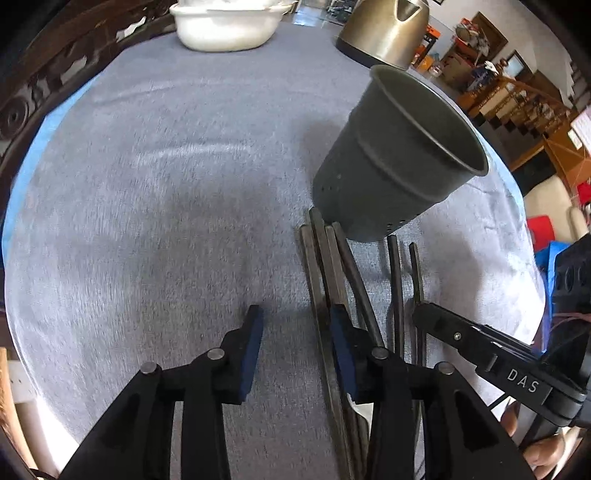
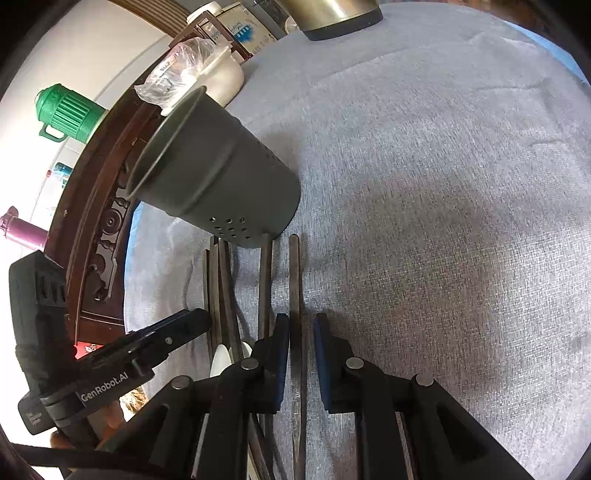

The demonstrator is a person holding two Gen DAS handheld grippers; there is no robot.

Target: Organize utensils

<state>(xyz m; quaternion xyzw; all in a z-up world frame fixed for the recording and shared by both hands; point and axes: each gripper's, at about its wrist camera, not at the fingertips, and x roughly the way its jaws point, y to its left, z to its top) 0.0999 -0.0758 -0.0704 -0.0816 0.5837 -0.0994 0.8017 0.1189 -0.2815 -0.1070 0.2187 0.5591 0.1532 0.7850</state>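
Observation:
A dark grey perforated utensil cup (image 1: 397, 158) stands on the grey cloth; it also shows in the right wrist view (image 2: 218, 173). Several dark chopsticks (image 1: 325, 273) lie side by side on the cloth in front of the cup, also in the right wrist view (image 2: 264, 280). My left gripper (image 1: 297, 325) is open and empty, its right finger over the leftmost sticks. My right gripper (image 2: 301, 332) is open, its pads on either side of the rightmost chopstick (image 2: 294, 295), apart from it. Its finger shows in the left wrist view (image 1: 443, 325).
A metal kettle (image 1: 388, 29) and a white bowl (image 1: 225, 26) stand at the far end of the table. A carved dark wooden table rim (image 2: 92, 206) runs on the left. A green jug (image 2: 68, 114) and a white container (image 2: 221, 81) lie beyond.

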